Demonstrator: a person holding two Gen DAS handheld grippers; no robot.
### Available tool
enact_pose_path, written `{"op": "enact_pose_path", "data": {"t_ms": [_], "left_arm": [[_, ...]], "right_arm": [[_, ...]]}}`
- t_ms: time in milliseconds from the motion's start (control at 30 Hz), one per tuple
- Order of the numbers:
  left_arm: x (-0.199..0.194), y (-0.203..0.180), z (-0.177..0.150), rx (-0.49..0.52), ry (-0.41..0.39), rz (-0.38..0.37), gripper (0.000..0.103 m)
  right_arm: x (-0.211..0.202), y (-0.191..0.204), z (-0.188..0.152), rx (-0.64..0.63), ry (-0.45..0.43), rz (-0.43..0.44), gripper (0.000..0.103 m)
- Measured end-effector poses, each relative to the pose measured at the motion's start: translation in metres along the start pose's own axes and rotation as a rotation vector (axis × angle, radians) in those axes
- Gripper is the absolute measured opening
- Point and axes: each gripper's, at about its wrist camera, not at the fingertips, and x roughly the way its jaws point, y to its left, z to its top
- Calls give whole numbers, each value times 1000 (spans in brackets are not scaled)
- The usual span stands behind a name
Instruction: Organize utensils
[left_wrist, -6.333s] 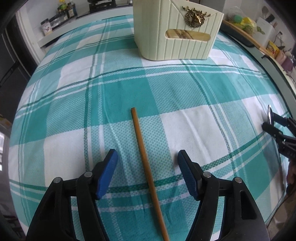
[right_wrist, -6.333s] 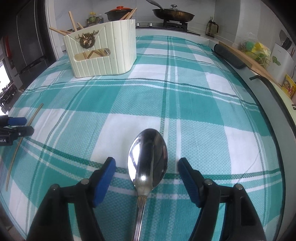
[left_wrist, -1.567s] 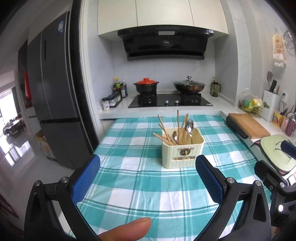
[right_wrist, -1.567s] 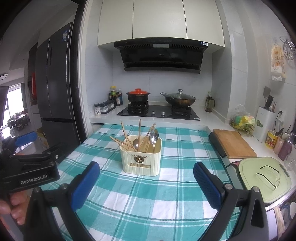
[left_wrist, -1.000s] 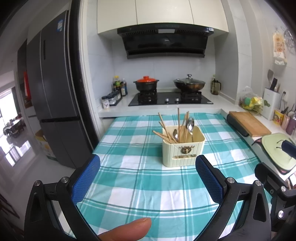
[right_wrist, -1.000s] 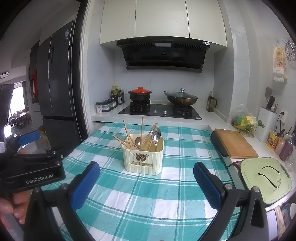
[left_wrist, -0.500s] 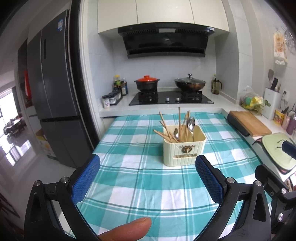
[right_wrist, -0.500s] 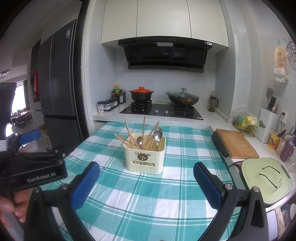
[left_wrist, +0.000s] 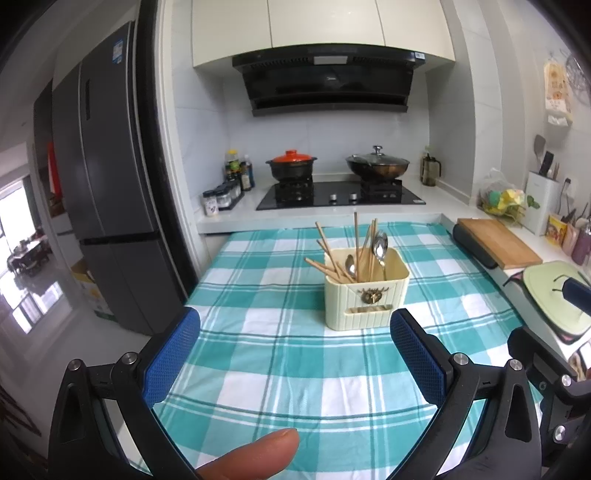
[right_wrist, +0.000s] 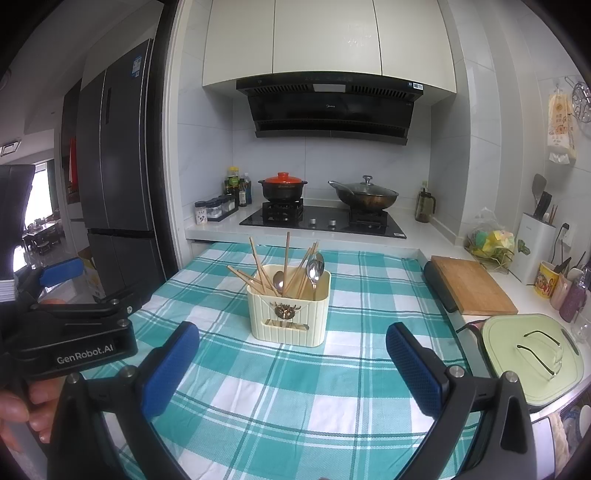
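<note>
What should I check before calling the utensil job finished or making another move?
1. Left gripper open, holding nothing: ok.
2. Right gripper open, holding nothing: ok.
3. Cream ribbed plastic utensil holder upright on the teal checked tablecloth: ok.
4. Wooden chopsticks and steel spoons standing in the holder: ok.
5. No utensil on the visible cloth: ok.
6. Cloth under the grippers: cannot tell.

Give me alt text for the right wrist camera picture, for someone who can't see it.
A cream utensil holder with chopsticks and spoons stands on a teal checked tablecloth. The open right gripper frames it; the left gripper is at the left edge.
</note>
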Motion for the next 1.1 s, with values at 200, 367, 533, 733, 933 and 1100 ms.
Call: {"op": "enact_pose_path", "data": {"t_ms": [200, 367, 533, 733, 933, 1100], "left_arm": [[0, -1, 0, 0, 0, 0, 102], [0, -1, 0, 1, 1, -1, 102], [0, 0, 0, 2, 2, -3, 102], [0, -1, 0, 6, 2, -4, 102], [0, -1, -4, 14, 4, -11, 102], [2, -4, -3, 19, 7, -16, 102]], "right_arm": [[-2, 0, -1, -2, -3, 7, 103], [-2, 0, -1, -3, -2, 8, 103], [-2, 0, -2, -4, -2, 9, 103], [-2, 0, -2, -4, -2, 9, 103], [-2, 1, -2, -3, 0, 10, 103], [-3, 0, -3, -2, 2, 9, 103]]}}
